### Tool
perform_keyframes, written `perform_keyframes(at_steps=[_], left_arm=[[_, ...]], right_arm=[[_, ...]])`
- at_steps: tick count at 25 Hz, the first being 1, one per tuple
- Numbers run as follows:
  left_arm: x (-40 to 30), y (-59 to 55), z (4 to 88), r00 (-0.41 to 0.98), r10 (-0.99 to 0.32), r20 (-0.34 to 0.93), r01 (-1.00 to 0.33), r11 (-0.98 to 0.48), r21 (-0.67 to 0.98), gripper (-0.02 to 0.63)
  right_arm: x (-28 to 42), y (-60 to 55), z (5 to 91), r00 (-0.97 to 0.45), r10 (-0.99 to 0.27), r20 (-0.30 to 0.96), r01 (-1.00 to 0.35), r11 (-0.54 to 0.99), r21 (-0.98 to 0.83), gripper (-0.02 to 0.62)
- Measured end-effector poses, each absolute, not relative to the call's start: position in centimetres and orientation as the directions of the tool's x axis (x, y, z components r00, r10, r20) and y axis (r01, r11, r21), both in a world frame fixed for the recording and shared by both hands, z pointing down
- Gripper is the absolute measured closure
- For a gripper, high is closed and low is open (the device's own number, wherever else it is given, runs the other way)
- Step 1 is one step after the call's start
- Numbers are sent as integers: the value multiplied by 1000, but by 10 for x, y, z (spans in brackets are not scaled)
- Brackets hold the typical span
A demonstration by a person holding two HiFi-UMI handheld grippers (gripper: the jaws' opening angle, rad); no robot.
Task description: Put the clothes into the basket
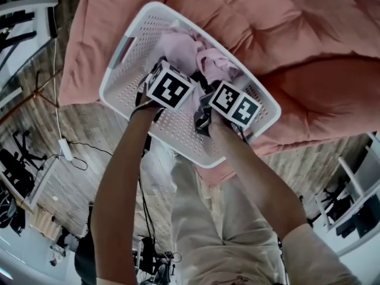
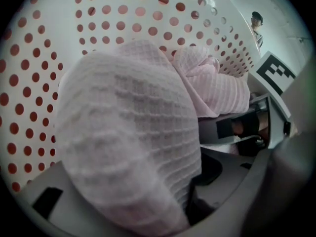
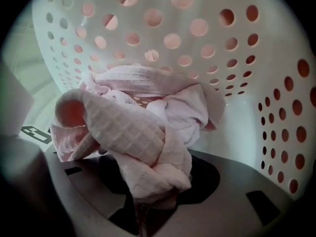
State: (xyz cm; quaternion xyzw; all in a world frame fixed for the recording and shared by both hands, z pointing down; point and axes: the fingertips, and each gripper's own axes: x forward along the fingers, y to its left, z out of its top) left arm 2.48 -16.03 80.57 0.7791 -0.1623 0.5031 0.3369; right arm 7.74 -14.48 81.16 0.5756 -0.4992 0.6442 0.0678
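A white basket [image 1: 124, 85] with lots of little round holes sits on a big pink blanket [image 1: 309, 52]. The blanket shows pink through the holes. Inside the basket, at the far end, there is a heap of pink clothes [image 1: 187, 46]. The near end of the basket shows its bare white bottom.

Both grippers reach down into the basket, side by side.

The left gripper [image 2: 163, 191] has a fat bunch of pale pink cloth with small squares [image 2: 128, 132] on it. Its fingers [image 2: 64, 191] are closed on that bunch. The cloth puffs up and hides most of the view. It is down inside the basket, close to the holey wall.

The right gripper [image 3: 153, 201] holds a soft pink crumpled cloth [image 3: 138, 132]. Its fingers [image 3: 232, 186] pinch the bottom of the cloth tight. The rest flops forward onto the basket floor, near a corner of the basket.
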Motion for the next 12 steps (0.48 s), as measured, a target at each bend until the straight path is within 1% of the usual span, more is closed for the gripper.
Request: perform_keyframes(at_steps=[8,12], left_arm=[[21,-162,821,424,79,902,-615,-706,351,298],[21,-158,832,402,82,912,-635,-692,342,273]], right_arm=[[79,-143,826,-299,-460,836,-686,-506,-523,407],[81,-141,835,-278,-443,852,-705,-508,-494,407]])
